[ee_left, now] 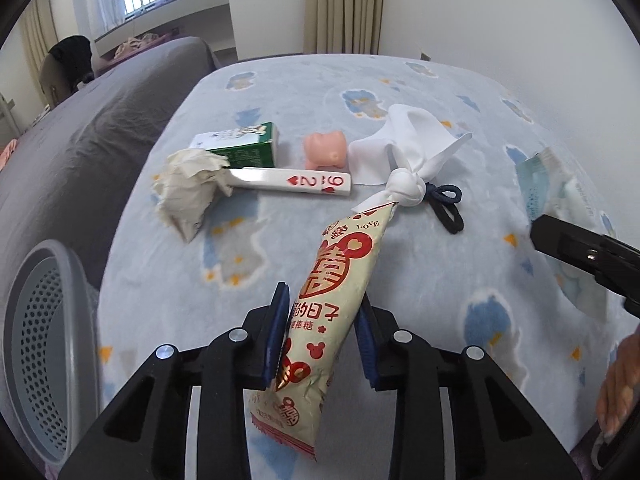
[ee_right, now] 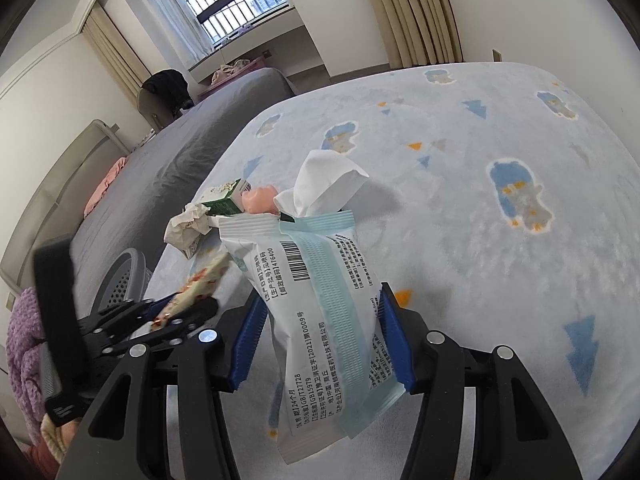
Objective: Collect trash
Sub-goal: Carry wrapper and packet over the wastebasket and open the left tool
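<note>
Pale blue blanket (ee_left: 400, 92) with cartoon prints covers the bed I'm working over, and a grey perforated basket (ee_left: 44, 344) sits off its near left edge. My left gripper (ee_left: 322, 332) is clamped on a candy wrapper (ee_left: 340, 272), lifted clear of the blanket. My right gripper (ee_right: 322, 340) is clamped on a wipes packet (ee_right: 316, 320), also lifted. I judge both pickups done; next I need to carry each load over the basket and release, left first since it is nearer. Beyond the wrapper, on the blanket, lie a crumpled tissue (ee_left: 188, 188), a green carton (ee_left: 240, 144), a card box (ee_left: 296, 182), a pink toy (ee_left: 325, 150), a knotted white cloth (ee_left: 404, 152) and a dark hair tie (ee_left: 450, 208). Nothing blocks the basket.
</note>
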The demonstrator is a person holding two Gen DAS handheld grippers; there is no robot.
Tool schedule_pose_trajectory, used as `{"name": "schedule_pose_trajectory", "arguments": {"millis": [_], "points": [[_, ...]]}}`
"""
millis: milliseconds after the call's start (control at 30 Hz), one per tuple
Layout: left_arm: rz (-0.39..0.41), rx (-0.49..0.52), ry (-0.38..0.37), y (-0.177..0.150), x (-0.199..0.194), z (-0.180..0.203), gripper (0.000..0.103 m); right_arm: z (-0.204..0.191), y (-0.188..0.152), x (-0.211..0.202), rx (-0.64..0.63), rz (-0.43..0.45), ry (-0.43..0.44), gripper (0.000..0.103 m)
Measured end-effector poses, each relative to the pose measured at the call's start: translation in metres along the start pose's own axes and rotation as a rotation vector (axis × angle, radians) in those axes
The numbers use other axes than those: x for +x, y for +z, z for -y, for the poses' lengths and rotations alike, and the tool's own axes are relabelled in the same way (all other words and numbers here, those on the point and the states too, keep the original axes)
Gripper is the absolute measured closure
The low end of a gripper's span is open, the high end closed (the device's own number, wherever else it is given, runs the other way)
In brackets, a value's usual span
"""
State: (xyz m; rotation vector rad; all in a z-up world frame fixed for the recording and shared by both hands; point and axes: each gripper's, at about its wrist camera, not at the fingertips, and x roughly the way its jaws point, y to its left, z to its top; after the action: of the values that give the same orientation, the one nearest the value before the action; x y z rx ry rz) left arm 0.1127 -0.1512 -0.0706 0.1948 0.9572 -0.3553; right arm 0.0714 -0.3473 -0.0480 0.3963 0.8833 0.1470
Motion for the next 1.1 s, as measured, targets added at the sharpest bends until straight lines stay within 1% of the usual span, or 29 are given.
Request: {"name": "schedule_pose_trajectory", "arguments": {"millis": [133, 233, 433, 567, 667, 767, 900, 1100], "points": [[0.015, -0.017, 0.012, -0.011, -0.017, -0.010, 0.071, -0.008, -0.007, 0.003, -0.013, -0.010, -0.022, 0.049], [0.035, -0.028, 0.026, -0.020, -0.032, -0.016, 0.071, -0.021, -0.016, 0.000, -0.049, 0.000, -0.047, 0.049], [0.052, -0.057, 0.047, -0.042, -0.055, -0.036, 0.071, -0.040, -0.044, -0.004, -0.036, -0.011, -0.031, 0.049], [0.053, -0.087, 0.055, -0.054, -0.064, -0.051, 0.071, -0.060, -0.057, -0.008, -0.032, -0.010, -0.028, 0.049], [0.062, -0.117, 0.058, -0.062, -0.073, -0.067, 0.071, -0.076, -0.064, -0.010, -0.029, -0.007, -0.010, 0.049], [0.074, -0.143, 0.080, -0.071, -0.082, -0.085, 0.071, -0.094, -0.071, -0.008, -0.032, -0.013, 0.011, 0.049], [0.083, -0.193, 0.096, -0.080, -0.094, -0.113, 0.071, -0.120, -0.076, -0.001, -0.061, -0.031, 0.032, 0.049], [0.100, -0.256, 0.159, -0.097, -0.109, -0.159, 0.071, -0.166, -0.076, 0.016, -0.117, -0.060, 0.077, 0.049]]}}
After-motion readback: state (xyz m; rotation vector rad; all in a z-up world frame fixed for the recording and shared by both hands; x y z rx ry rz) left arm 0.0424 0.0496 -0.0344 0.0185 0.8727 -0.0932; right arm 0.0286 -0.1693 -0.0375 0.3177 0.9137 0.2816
